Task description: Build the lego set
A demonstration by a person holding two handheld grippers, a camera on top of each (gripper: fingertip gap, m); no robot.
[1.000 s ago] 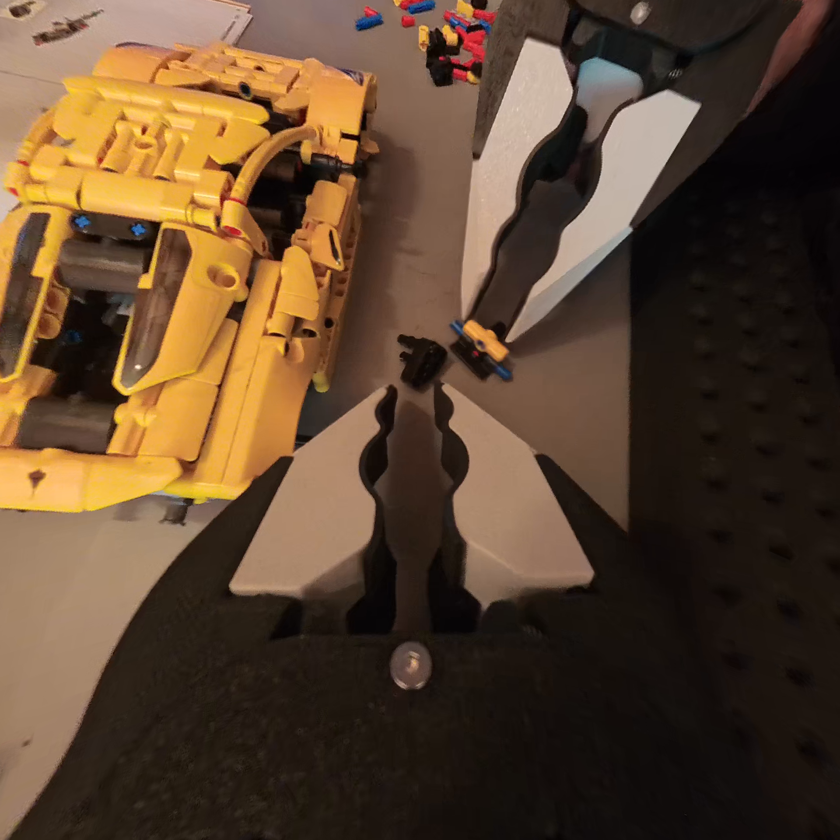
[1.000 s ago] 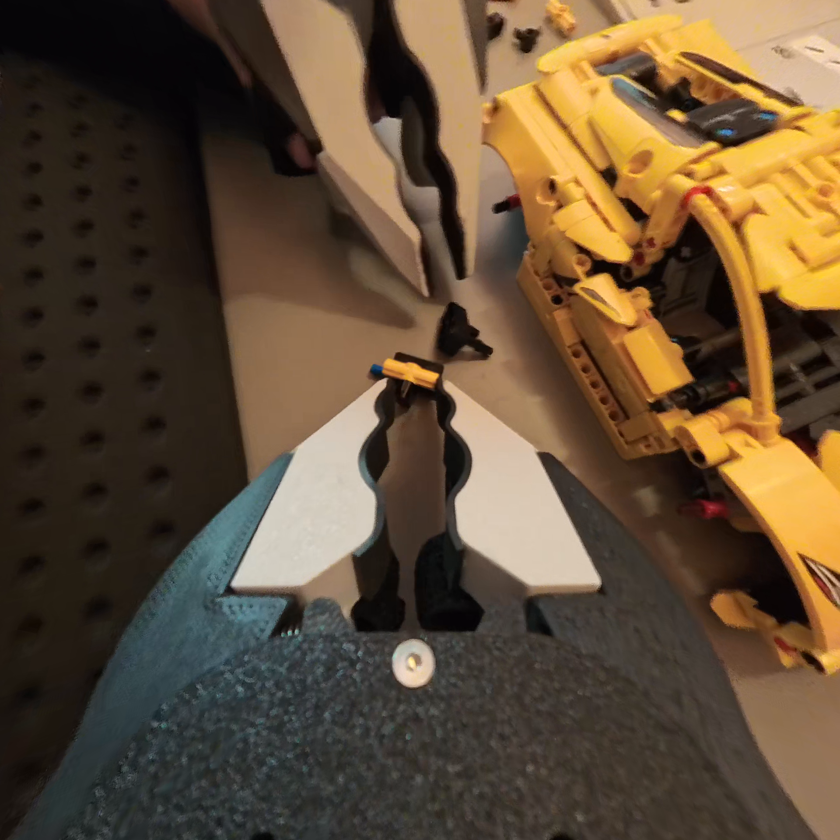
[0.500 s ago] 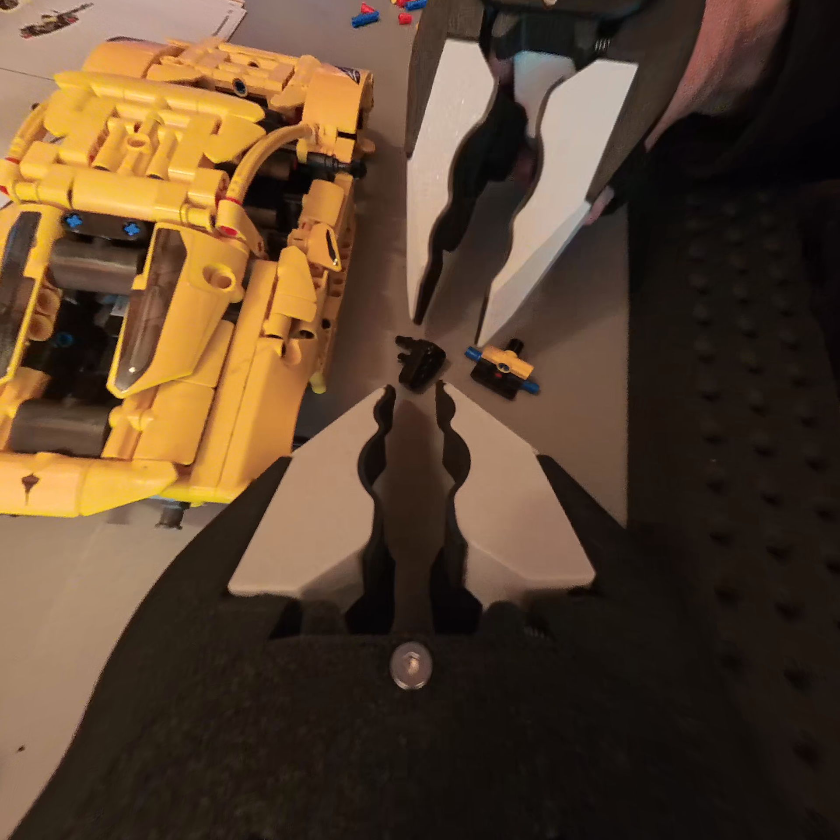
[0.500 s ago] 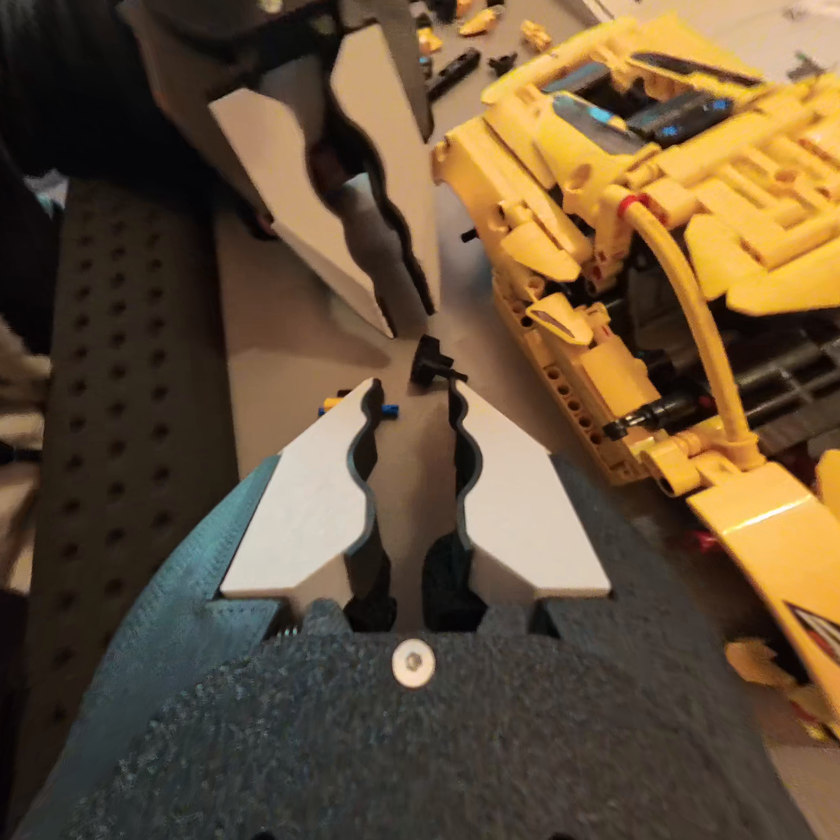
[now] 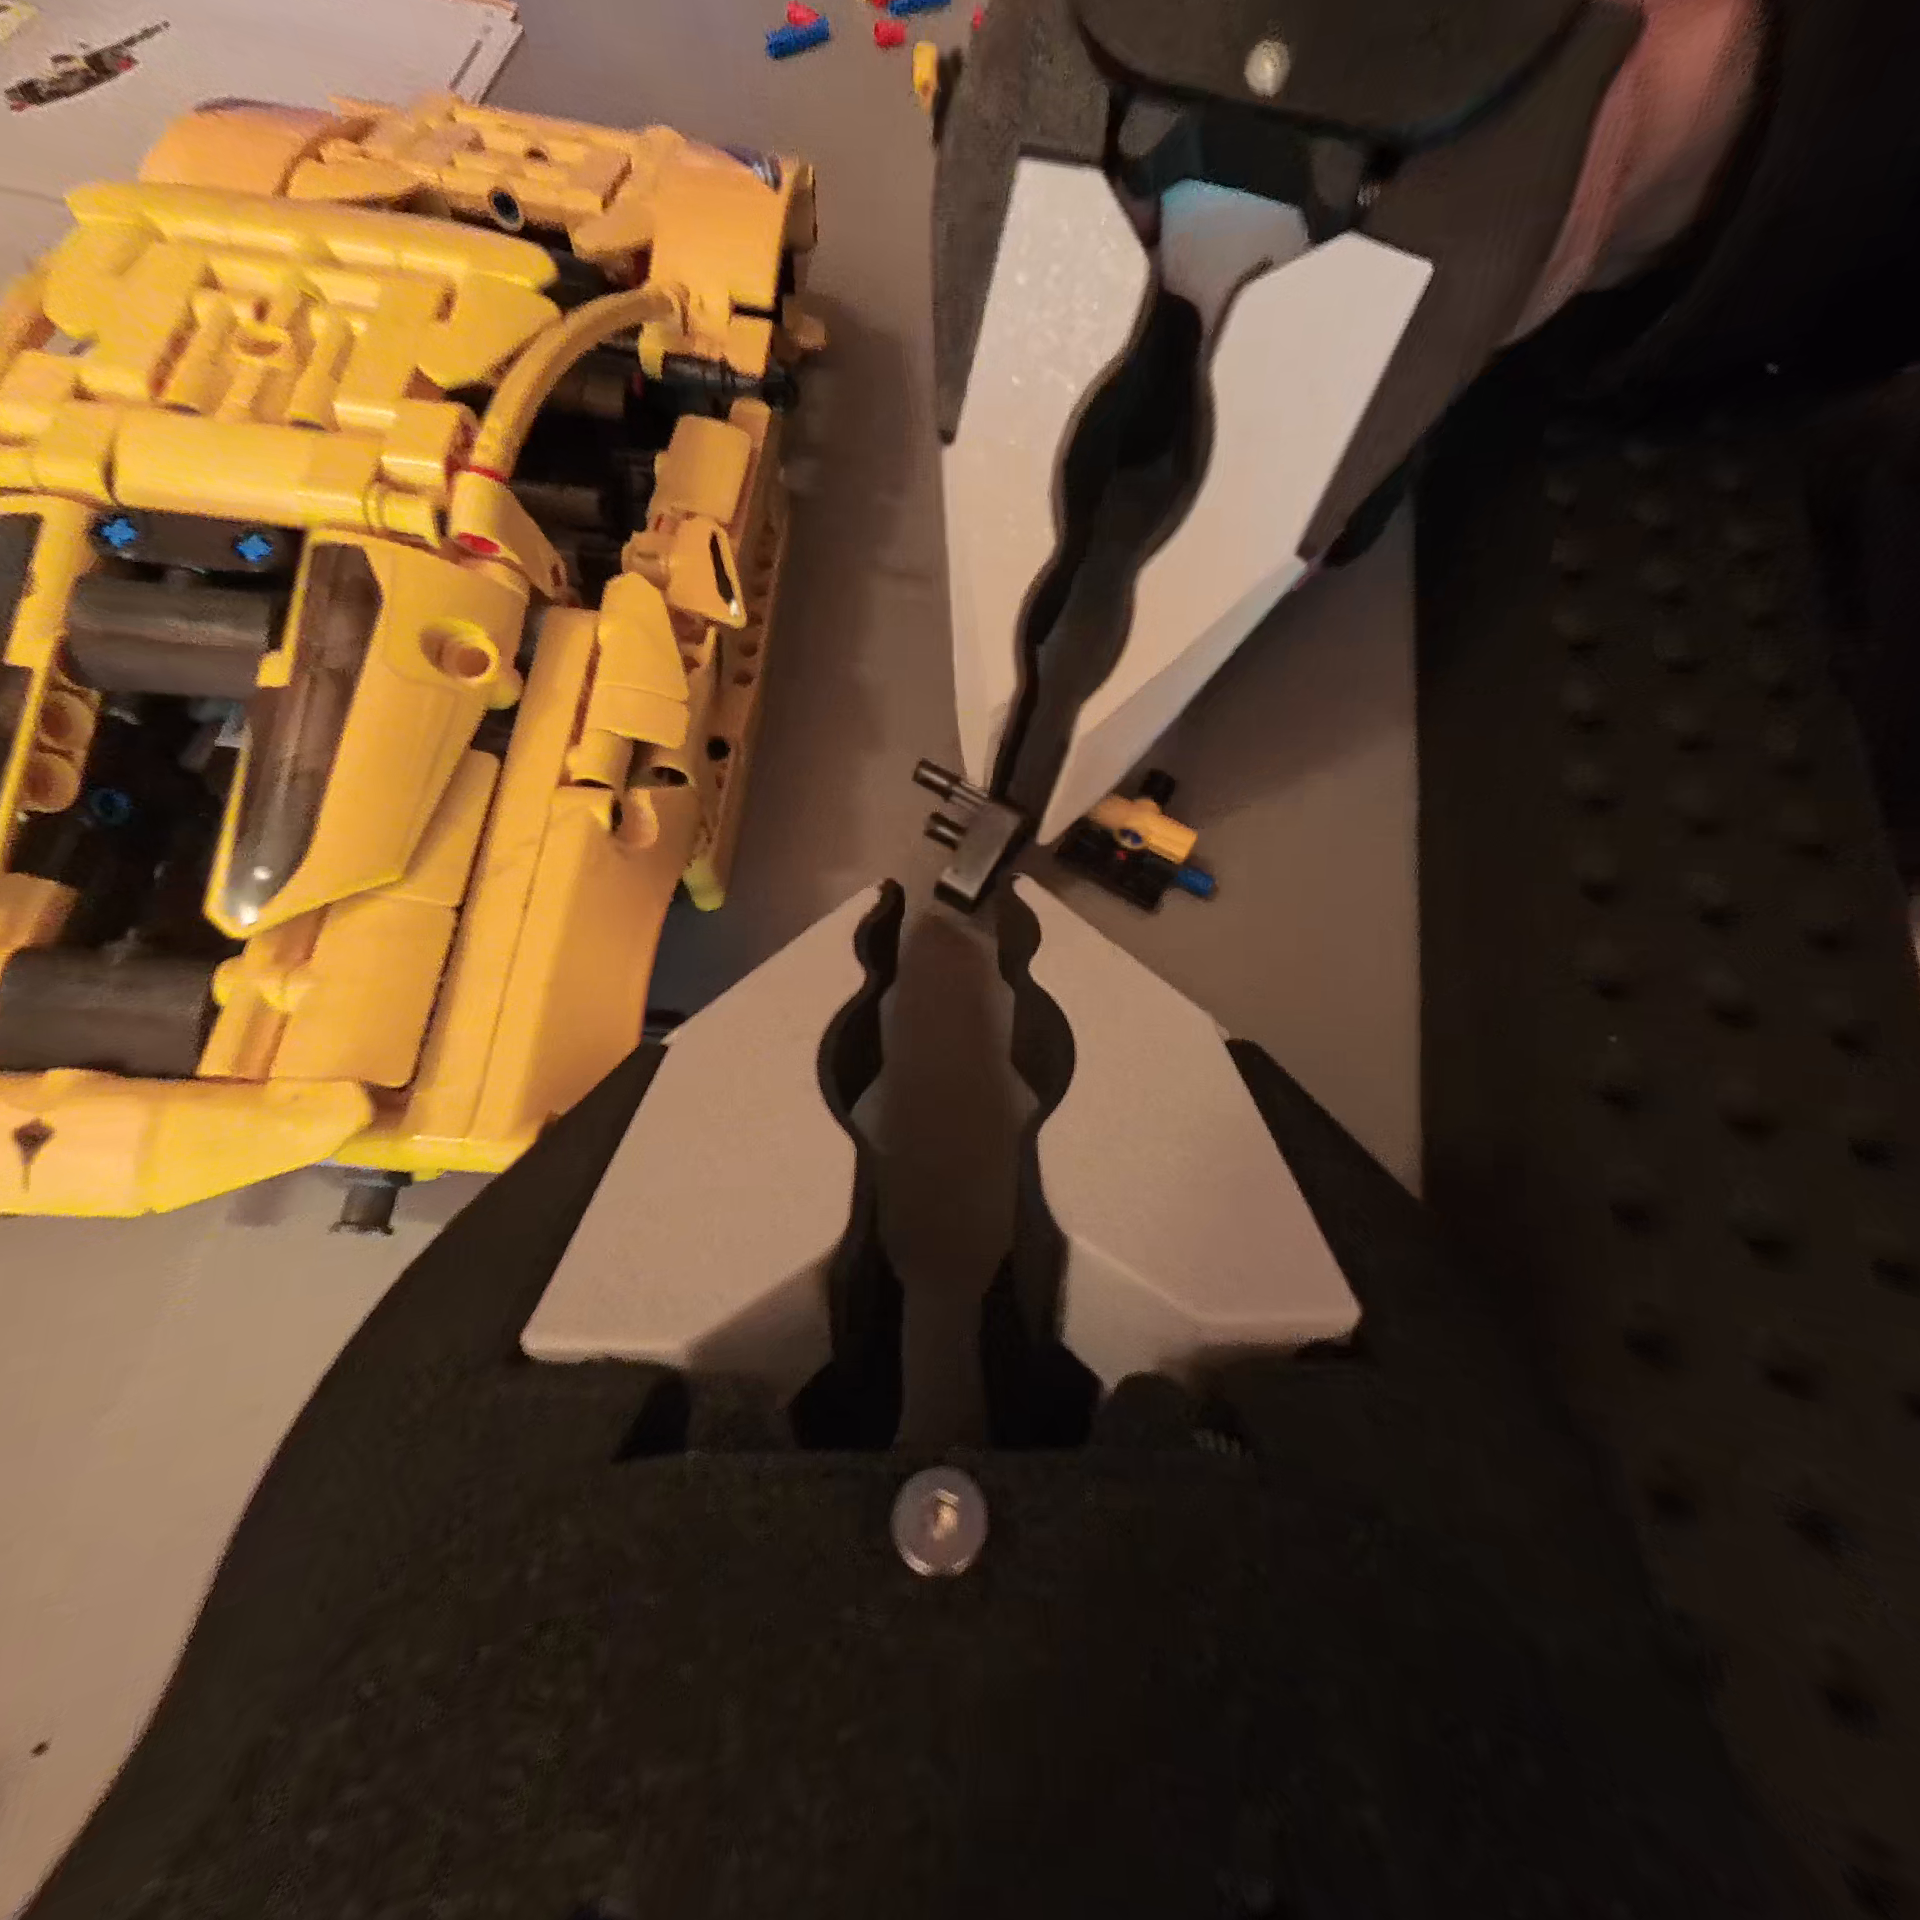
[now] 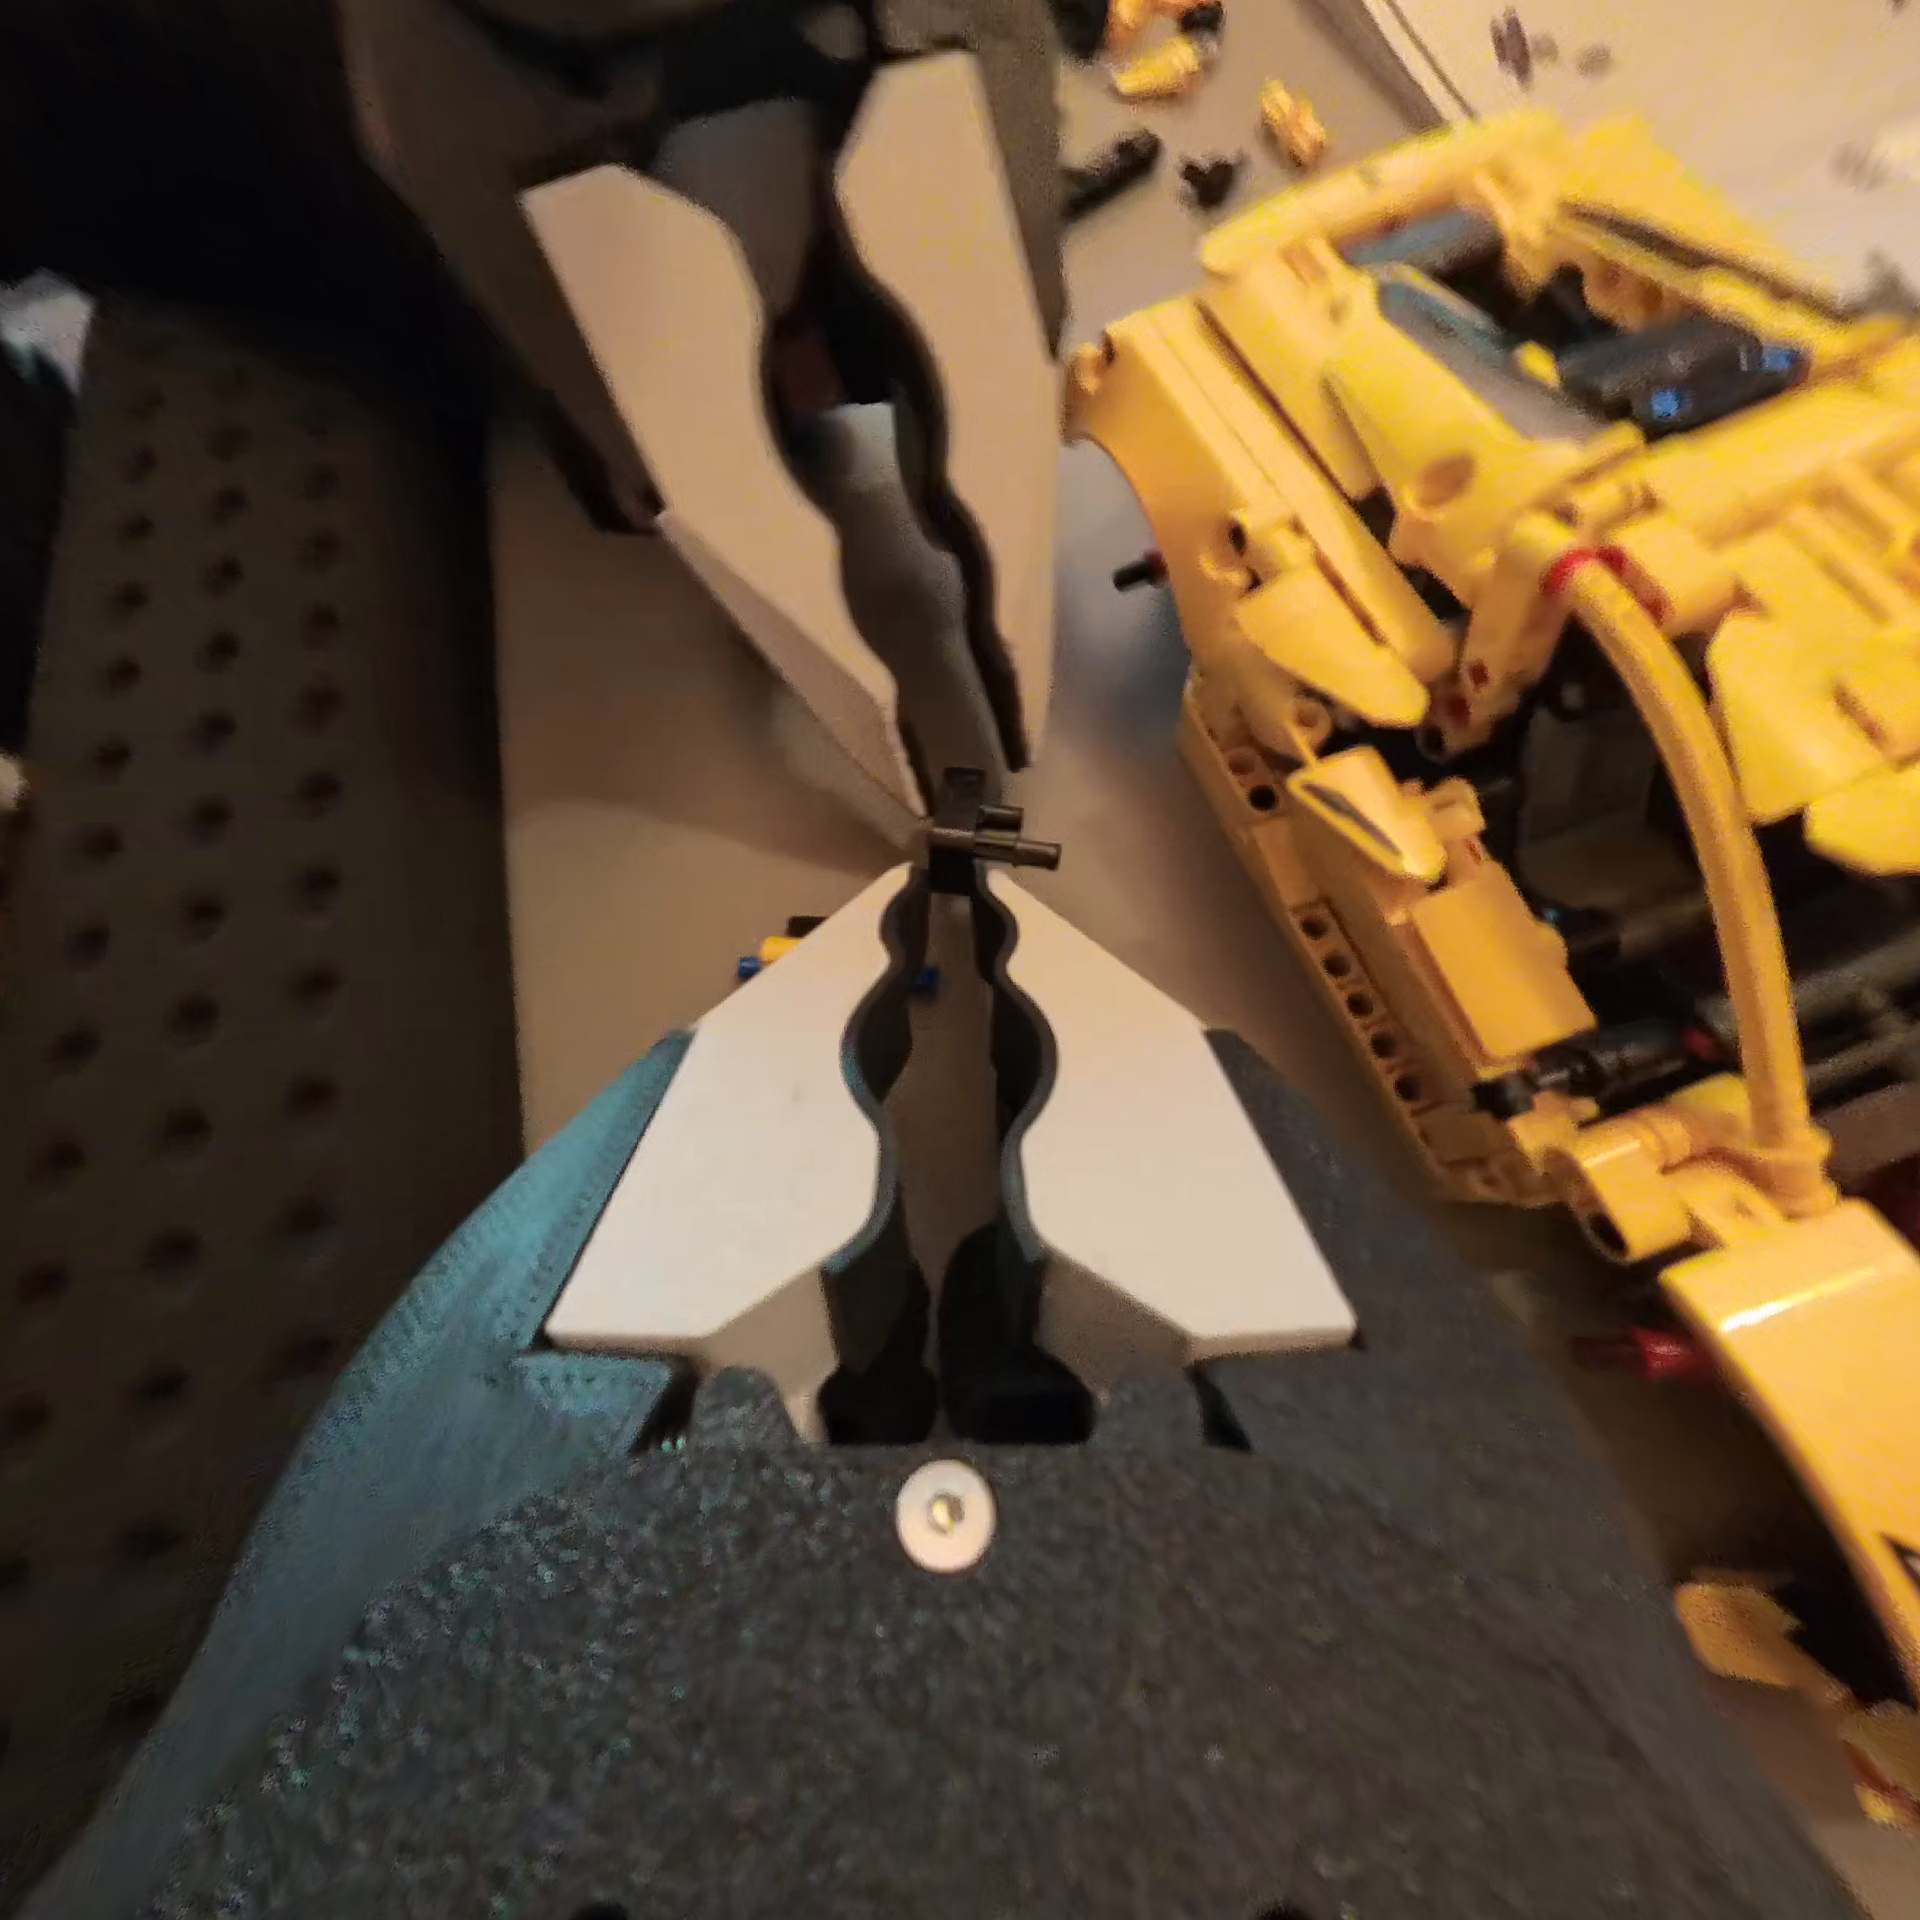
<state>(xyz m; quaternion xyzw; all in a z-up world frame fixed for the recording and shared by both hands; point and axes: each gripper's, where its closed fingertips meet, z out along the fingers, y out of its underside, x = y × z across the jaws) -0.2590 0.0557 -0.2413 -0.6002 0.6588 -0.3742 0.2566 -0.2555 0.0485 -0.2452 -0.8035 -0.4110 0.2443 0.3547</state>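
The right hand-held gripper (image 6: 948, 883) pinched the small black connector piece (image 6: 971, 840) between its fingertips, lifted off the tabletop (image 5: 156, 1403). Facing it tip to tip, the left hand-held gripper (image 5: 951, 896) stood slightly parted and empty. The yellow lego car (image 5: 343, 644) sat just beside them, and a small yellow-and-black assembly (image 5: 1132, 847) lay near the tips.

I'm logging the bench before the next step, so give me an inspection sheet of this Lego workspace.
Surface: grey tabletop.
Job's things: part-built yellow Lego car; small black pin connector; small yellow, black and blue subassembly lying beside it.
Clutter: loose red and blue pieces; printed instruction sheet.
Grippers: right tongs shut on the connector; left tongs open, tips at it.
Cables: nothing seen.
Surroundings: dark perforated mat.
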